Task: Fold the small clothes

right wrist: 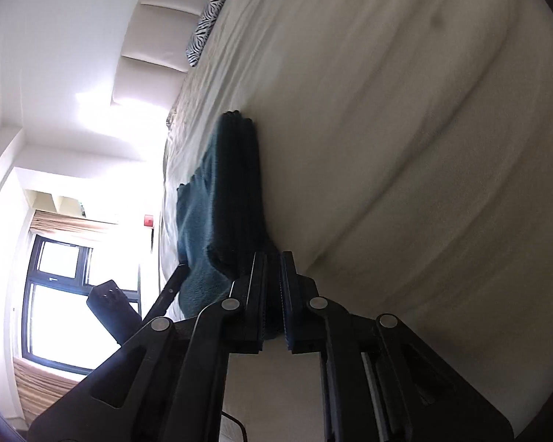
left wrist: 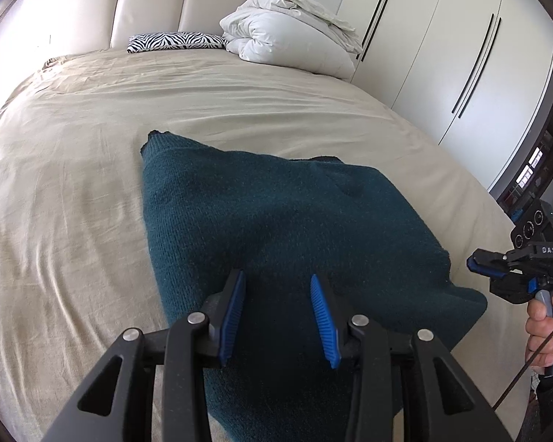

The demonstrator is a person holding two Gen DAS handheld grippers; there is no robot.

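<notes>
A dark teal knitted sweater (left wrist: 276,221) lies folded on the beige bed (left wrist: 73,184). My left gripper (left wrist: 278,280) hovers open over the sweater's near edge, its blue pads apart and empty. My right gripper (left wrist: 477,263) shows at the right of the left wrist view, off the sweater's right edge, held by a hand. In the rolled right wrist view the right gripper (right wrist: 274,258) has its jaws nearly together, with the sweater (right wrist: 225,199) just ahead of the tips. I cannot tell whether cloth is pinched between them.
A zebra-print pillow (left wrist: 177,41) and a folded white duvet (left wrist: 291,29) sit at the headboard (left wrist: 147,7). White wardrobe doors (left wrist: 442,55) stand along the bed's right side. A window (right wrist: 59,294) shows in the right wrist view.
</notes>
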